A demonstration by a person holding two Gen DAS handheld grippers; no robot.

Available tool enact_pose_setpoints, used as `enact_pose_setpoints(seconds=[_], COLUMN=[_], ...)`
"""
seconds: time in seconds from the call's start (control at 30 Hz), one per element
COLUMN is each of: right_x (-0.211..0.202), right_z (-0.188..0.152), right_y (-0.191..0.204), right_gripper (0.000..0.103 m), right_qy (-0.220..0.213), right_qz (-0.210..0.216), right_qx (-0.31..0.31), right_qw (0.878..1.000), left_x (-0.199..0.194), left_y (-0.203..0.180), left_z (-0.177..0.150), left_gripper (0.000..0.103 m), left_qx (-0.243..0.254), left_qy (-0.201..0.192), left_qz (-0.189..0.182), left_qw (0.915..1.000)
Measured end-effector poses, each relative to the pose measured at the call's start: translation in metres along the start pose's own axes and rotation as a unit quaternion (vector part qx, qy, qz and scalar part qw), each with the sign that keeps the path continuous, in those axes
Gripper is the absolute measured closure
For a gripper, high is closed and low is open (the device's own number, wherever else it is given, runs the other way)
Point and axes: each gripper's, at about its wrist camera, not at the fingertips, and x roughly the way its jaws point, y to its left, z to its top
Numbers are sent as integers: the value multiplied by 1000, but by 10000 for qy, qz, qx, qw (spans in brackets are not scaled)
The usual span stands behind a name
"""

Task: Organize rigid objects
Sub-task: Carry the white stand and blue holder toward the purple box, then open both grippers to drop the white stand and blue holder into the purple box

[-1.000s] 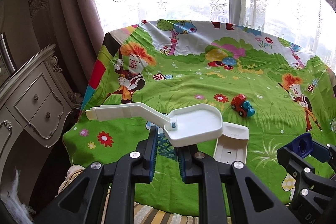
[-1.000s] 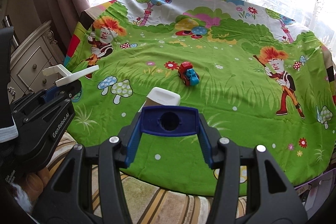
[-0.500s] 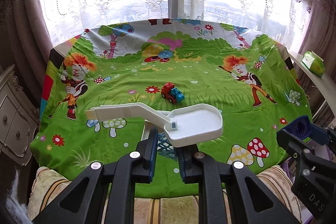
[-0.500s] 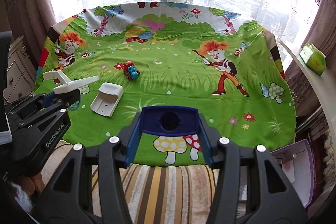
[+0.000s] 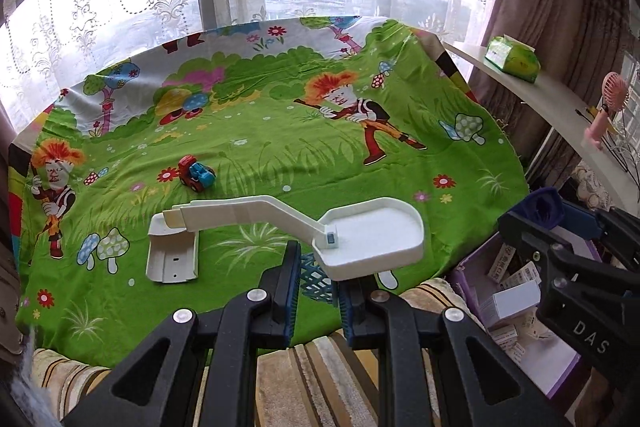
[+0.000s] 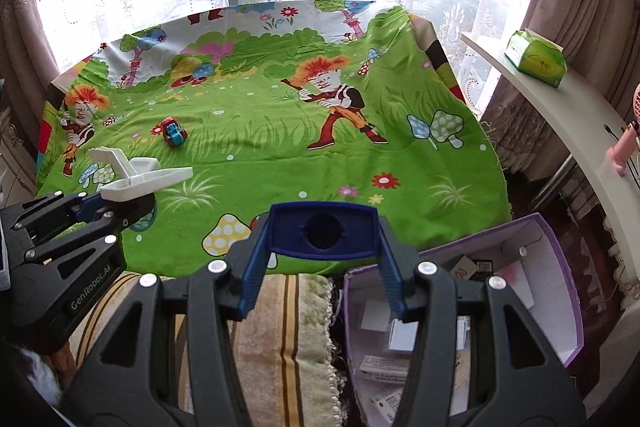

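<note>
1. Two grippers are seen above the near edge of the green cartoon cloth [image 5: 280, 147], each one loaded. Farthest left on the cloth a white shell piece [image 5: 172, 255] lies flat and free, with a red and blue toy car [image 5: 197, 177] beyond it, well apart from both grippers.
2. A white ramp piece [image 5: 372, 241] is pinched from below by the left gripper [image 5: 316, 287], its jaws pressed close together on a part under the rounded tray end. The long arm of the piece runs leftward and slightly away, so its far tip hangs over the shell piece in this view.
3. A dark blue block with a round hole [image 6: 323, 230] is clamped between the half-spread jaws of the right gripper [image 6: 323, 267].
4. A purple box [image 6: 560, 247] holding small cartons stands beyond the near right corner of the cloth, lower than it. The right gripper is judged the nearer; the box lies to the right of both.
5. Room over the box is open, but the shelf edge [image 6: 560, 115] on the right and the long white arm call for care in any swing rightward.
</note>
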Motion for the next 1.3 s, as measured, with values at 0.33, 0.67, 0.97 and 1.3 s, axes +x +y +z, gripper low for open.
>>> enact_pose_setpoints(seconds=[0.33, 0.67, 0.97, 1.3], right_x=[-3, -6, -9, -6], right_z=[-24, -41, -41, -40], right_y=[-71, -119, -127, -115], right_gripper=[49, 48, 27, 27], right_qy=[139, 207, 139, 201], right_qz=[-491, -792, -710, -578], right_qx=[555, 1010, 1136, 1033], right_qw=[9972, 9915, 9909, 9928], left_x=[7, 5, 6, 6], left_y=[-80, -132, -130, -111], left_z=[-1, -6, -7, -2], left_gripper=[85, 84, 59, 56], left_qx=[790, 1350, 1282, 1087], left_qy=[241, 394, 391, 316], left_qz=[-799, -1819, -1826, -1692], left_qw=[9934, 9732, 9740, 9791])
